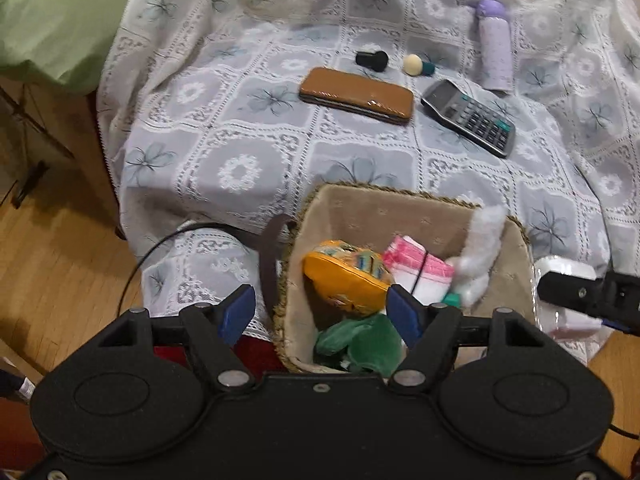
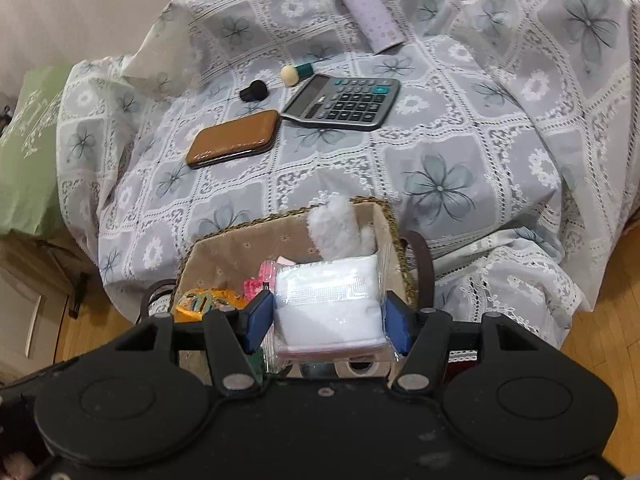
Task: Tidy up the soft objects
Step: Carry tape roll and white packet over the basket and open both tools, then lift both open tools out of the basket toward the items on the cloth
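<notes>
While the right gripper [image 2: 327, 320] stood clamped on a wrapped white cloth pack [image 2: 328, 304] above the basket [image 2: 224, 248], the left gripper [image 1: 322, 314] hung with jaws apart and empty. By judgement, the depositing step was in hand: the next move called for lowering the pack into the basket and releasing it.

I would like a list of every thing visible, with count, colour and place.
basket: 1, beige, front of the cloth
pouch: 1, orange, in basket
green cloth: 1, in basket
pink-white pack: 1, in basket
fluffy toy: 1, white, in basket
wallet: 1, brown, on cloth
calculator: 1, grey
bottle: 1, lilac, lying
sponge: 1, cream-teal
black cap: 1
tablecloth: 1, grey-white
wrapped white pack: 1, in right hand-held gripper
left hand-held gripper: open
</notes>
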Available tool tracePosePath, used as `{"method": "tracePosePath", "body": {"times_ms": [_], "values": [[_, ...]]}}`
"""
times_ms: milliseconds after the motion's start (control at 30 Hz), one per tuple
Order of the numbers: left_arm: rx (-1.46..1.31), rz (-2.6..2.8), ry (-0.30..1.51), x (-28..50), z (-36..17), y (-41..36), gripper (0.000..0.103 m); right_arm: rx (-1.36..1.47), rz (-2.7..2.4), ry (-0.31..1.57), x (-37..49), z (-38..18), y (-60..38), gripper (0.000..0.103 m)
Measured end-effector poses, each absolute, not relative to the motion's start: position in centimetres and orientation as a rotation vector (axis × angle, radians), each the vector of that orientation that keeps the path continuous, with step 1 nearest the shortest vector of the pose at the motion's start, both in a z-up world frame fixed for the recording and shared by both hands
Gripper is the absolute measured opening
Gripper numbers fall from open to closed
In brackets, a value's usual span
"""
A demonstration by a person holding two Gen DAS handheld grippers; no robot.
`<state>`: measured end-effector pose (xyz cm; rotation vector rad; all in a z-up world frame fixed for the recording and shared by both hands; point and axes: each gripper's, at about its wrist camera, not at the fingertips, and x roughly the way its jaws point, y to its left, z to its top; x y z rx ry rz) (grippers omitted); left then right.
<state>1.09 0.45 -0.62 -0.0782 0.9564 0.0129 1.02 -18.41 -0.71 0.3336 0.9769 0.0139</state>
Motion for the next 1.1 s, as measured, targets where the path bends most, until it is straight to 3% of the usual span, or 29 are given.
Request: {"method": "tracePosePath", "body": {"times_ms": [167, 300, 1100], "values": [[-0.07, 0.017, 0.948, 1.0, -0.6, 0.4, 0.072, 0.286, 0.076, 0.984, 1.3, -0.6, -17.3, 0.062], [-0.068, 0.013, 0.952, 1.0, -0.6, 0.4, 0.072, 0.283, 0.085, 0.973, 1.0, -0.3, -17.1, 0.073], [-0.05, -0.013, 0.971, 1.0, -0.8, 0.0, 0.072, 0.308, 0.008, 1.05, 1.4, -1.6, -18.0, 0.073]]}}
